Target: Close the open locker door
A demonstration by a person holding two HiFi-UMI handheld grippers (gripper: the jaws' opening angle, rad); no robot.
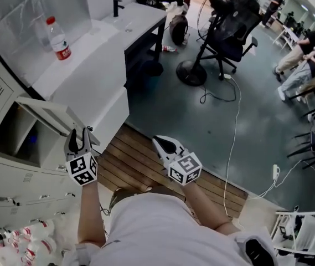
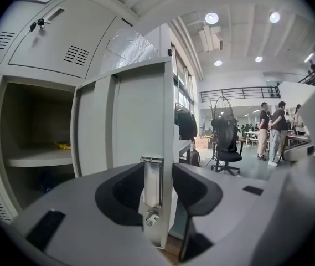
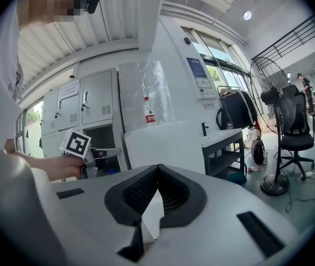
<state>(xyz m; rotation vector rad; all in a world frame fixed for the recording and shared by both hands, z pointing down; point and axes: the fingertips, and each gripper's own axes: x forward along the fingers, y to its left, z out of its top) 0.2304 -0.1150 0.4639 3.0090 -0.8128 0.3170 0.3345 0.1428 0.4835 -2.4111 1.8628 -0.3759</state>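
The grey locker door (image 1: 46, 112) stands swung out from its open compartment (image 1: 13, 134) in the bank of lockers at the left. My left gripper (image 1: 79, 133) is at the door's free edge. In the left gripper view the door (image 2: 129, 121) stands on edge, and its edge with the metal latch (image 2: 153, 187) lies between the jaws of the left gripper (image 2: 157, 166). The jaws straddle it, spread wide. My right gripper (image 1: 156, 139) hovers to the right over the wooden slats, shut and empty, its jaws (image 3: 157, 168) meeting at the tips.
A water bottle (image 1: 58, 39) stands on the white counter (image 1: 96, 65) beside the lockers. An office chair (image 1: 232, 32), a fan base (image 1: 190, 73) and a white cable (image 1: 235, 126) are on the floor beyond. Several bottles (image 1: 24, 243) lie at bottom left. People sit at the far right (image 1: 306, 54).
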